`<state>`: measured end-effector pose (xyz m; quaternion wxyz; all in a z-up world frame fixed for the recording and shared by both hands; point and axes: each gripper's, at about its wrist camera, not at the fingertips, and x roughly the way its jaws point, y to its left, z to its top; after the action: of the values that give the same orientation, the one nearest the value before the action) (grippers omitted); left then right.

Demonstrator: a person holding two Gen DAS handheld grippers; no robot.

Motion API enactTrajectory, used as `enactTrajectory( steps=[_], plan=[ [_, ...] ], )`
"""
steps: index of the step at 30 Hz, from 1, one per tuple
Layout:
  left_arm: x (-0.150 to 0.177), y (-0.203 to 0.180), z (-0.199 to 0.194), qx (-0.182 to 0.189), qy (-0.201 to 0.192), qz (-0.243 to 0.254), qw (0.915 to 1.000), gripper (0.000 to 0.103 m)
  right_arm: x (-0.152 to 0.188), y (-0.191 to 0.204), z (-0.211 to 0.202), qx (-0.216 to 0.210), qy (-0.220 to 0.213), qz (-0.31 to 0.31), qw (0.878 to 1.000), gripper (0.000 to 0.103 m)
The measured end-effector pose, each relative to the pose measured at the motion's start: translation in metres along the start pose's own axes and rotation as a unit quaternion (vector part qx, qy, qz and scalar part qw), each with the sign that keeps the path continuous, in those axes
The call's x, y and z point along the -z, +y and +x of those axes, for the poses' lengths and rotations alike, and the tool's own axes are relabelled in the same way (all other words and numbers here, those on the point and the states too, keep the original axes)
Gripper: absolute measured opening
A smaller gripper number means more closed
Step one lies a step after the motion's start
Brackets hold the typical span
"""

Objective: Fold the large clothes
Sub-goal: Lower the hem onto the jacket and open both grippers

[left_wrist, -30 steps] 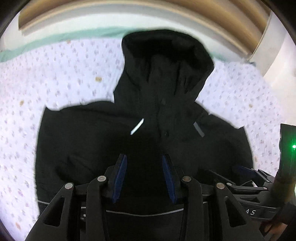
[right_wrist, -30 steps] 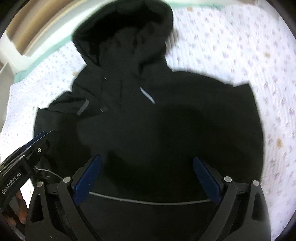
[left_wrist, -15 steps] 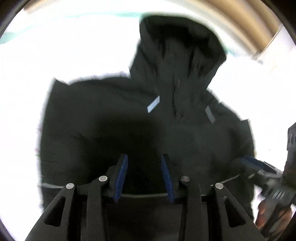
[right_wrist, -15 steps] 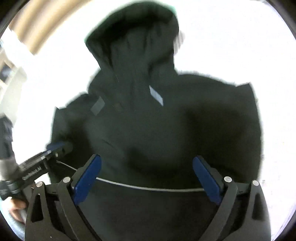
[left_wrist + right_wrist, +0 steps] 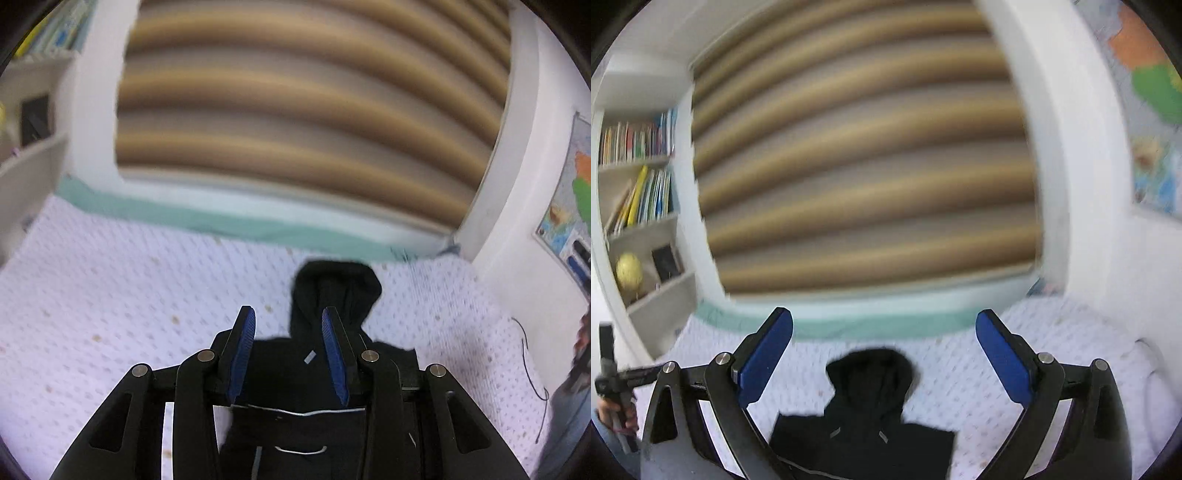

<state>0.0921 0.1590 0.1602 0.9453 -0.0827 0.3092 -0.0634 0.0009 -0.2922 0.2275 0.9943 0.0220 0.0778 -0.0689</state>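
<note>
A black hooded jacket [image 5: 295, 376] lies folded on a white dotted bed cover [image 5: 110, 295], hood pointing at the far wall. It also shows in the right wrist view [image 5: 864, 428], below and between the fingers. My left gripper [image 5: 288, 354] is open and empty, raised above the jacket. My right gripper [image 5: 884, 354] is wide open and empty, raised well above the jacket. The left gripper's handle [image 5: 613, 380] shows at the left edge of the right wrist view.
A striped tan blind [image 5: 857, 166] fills the far wall behind a teal bed edge [image 5: 221, 221]. A white bookshelf [image 5: 639, 192] with books stands at the left. A coloured map [image 5: 576, 192] hangs on the right wall. A thin black cord [image 5: 532, 369] lies at the right.
Both grippers have lifted up and pulled back from the jacket, so it looks smaller and lower in both views. The wall and blind have come into view. Both stay open.
</note>
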Motion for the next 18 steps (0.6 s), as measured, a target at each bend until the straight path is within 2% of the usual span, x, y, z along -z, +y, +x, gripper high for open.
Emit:
enactTrajectory(
  steps=[2, 3, 5, 7, 8, 10, 12, 14, 18],
  plan=[
    [-0.015, 0.004, -0.035, -0.017, -0.023, 0.0, 0.9996, 0.038, -0.035, -0.009, -0.023, 0.006, -0.021, 0.01, 1.0, 0.101],
    [-0.021, 0.007, -0.048, -0.014, -0.031, -0.006, 0.9994, 0.038, -0.045, -0.007, -0.034, 0.017, -0.033, -0.001, 0.999, 0.101],
    [-0.036, 0.017, -0.076, 0.015, -0.053, -0.034, 0.9979, 0.038, -0.067, 0.005, -0.062, 0.062, -0.066, -0.061, 0.994, 0.101],
    [-0.041, 0.026, -0.093, 0.023, -0.075, -0.057, 0.9952, 0.039, -0.075, 0.02, -0.084, 0.083, -0.085, -0.101, 0.988, 0.101],
    [-0.042, 0.027, -0.094, 0.022, -0.086, -0.065, 0.9939, 0.04, -0.076, 0.026, -0.089, 0.081, -0.094, -0.11, 0.986, 0.102],
    [-0.042, 0.029, -0.081, 0.024, -0.092, -0.07, 0.993, 0.046, -0.075, 0.025, -0.087, 0.057, -0.092, -0.089, 0.99, 0.102],
    [-0.042, 0.028, -0.049, 0.013, -0.067, -0.069, 0.9953, 0.048, -0.067, 0.017, -0.06, 0.026, -0.071, -0.05, 0.996, 0.103],
    [-0.038, 0.023, -0.008, -0.004, -0.038, -0.053, 0.9978, 0.049, -0.049, 0.003, -0.008, 0.009, -0.023, -0.016, 1.0, 0.103],
    [-0.016, 0.011, 0.083, 0.02, 0.011, -0.028, 0.9994, 0.053, 0.014, -0.019, 0.104, 0.031, 0.068, 0.016, 0.997, 0.103]
  ],
)
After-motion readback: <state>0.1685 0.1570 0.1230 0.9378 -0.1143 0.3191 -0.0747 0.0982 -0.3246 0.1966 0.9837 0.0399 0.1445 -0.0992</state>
